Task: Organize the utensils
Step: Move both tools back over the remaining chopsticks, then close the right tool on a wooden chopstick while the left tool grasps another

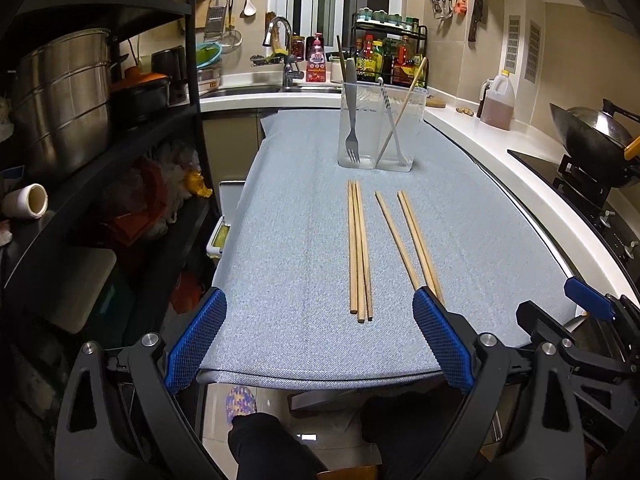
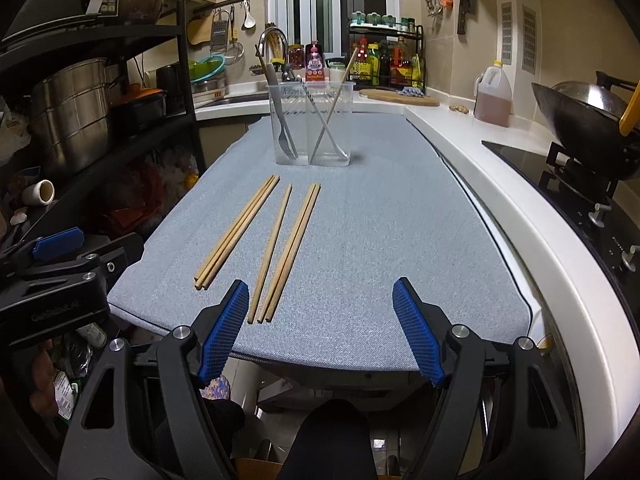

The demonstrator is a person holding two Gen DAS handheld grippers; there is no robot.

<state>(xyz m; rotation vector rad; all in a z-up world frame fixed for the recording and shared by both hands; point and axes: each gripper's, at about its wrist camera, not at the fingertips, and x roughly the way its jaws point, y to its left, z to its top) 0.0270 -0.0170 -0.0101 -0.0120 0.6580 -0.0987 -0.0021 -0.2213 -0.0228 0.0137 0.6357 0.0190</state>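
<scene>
Your table [image 2: 400, 240] with its grey cloth carries a clear holder [image 2: 311, 124] toward its far edge, six loose chopsticks [image 2: 280, 240] lie lengthwise toward its near edge, and your left gripper [image 1: 320, 308] and right gripper [image 2: 320, 300] hover there, jaws spread, empty.

Faint embossed lettering along the black body of the left gripper [image 2: 52, 316], too blurred to read; bottle labels likewise illegible.
</scene>
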